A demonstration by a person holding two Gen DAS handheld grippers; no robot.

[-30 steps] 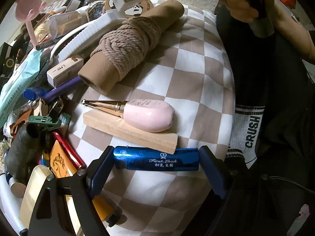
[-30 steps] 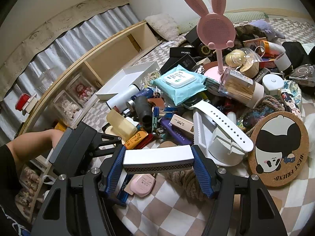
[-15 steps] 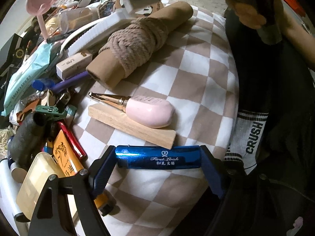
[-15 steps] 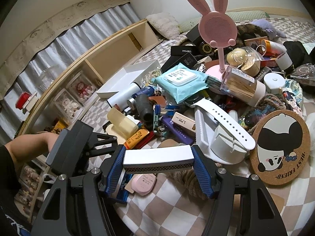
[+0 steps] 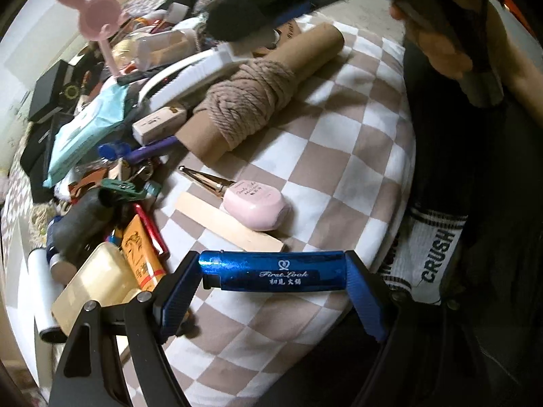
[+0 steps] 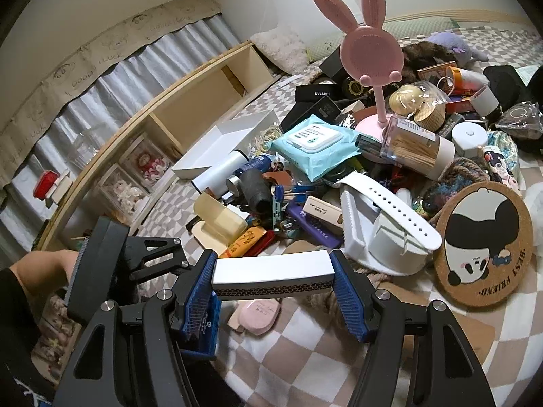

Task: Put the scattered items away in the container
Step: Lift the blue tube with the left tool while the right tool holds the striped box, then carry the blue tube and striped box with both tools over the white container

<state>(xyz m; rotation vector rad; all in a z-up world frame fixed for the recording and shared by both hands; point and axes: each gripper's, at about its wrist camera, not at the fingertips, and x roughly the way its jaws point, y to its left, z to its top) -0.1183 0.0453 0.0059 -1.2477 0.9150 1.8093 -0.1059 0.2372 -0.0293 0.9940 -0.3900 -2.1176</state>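
My left gripper (image 5: 271, 279) is shut on a shiny blue bar (image 5: 275, 270) printed "First Look", gripped end to end and held above the checkered bedcover (image 5: 342, 156). My right gripper (image 6: 273, 276) is shut on a silver bar with a mesh side (image 6: 271, 273), held level over the near edge of the pile. In the right wrist view the left gripper's black body (image 6: 112, 254) sits low on the left, held by a hand. An open white tray (image 6: 217, 146) lies at the pile's far left edge, beside a white tube.
Clutter covers the bed: a rope-wound cardboard tube (image 5: 271, 88), a pink case (image 5: 258, 208) on a wooden slat (image 5: 230, 224), a pink bunny stand (image 6: 370, 47), a wipes pack (image 6: 312, 142), a panda coaster (image 6: 482, 244). A wooden shelf (image 6: 190, 101) runs along the left. A person's socked leg (image 5: 431, 251) is at the bed's edge.
My left gripper has risen with the blue bar, so the slat, pink case and pile look smaller and farther below. The right gripper and its silver bar have stayed in place.
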